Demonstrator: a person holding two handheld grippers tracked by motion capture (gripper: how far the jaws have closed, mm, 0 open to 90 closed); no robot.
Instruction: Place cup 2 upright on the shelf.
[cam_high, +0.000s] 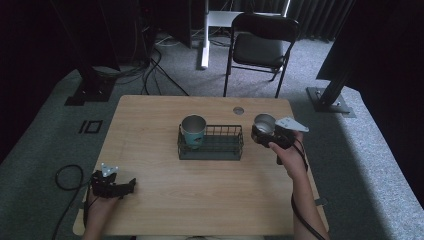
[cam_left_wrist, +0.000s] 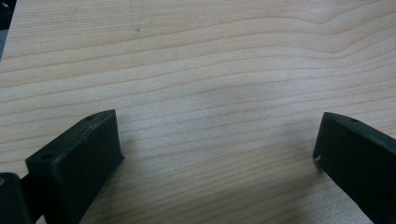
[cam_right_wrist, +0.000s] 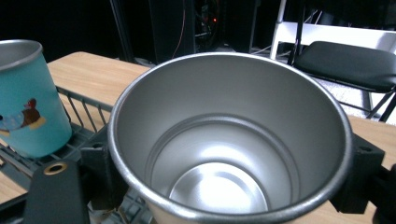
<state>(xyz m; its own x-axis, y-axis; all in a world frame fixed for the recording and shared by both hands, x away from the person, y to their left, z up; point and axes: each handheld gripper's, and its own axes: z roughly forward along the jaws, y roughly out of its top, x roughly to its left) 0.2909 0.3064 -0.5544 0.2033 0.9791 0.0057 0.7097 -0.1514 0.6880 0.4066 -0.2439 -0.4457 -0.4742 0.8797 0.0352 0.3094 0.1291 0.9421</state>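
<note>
A dark wire basket (cam_high: 220, 145) sits mid-table with a teal metal cup (cam_high: 193, 131) upright in its left end; the right gripper view shows this cup (cam_right_wrist: 25, 112) with a small cartoon on its side. My right gripper (cam_high: 267, 132) is shut on an empty steel cup (cam_high: 264, 123), held upright just right of the basket. Its shiny inside (cam_right_wrist: 224, 158) faces the right gripper's camera, a jaw on each side. My left gripper (cam_high: 131, 186) rests low at the table's front left, jaws wide apart over bare wood (cam_left_wrist: 219, 93).
The wooden table (cam_high: 160, 200) has a round cable hole (cam_high: 238, 110) near its far edge. A black folding chair (cam_high: 260, 47) stands beyond the table, with dark stands and cables on the grey carpet around it.
</note>
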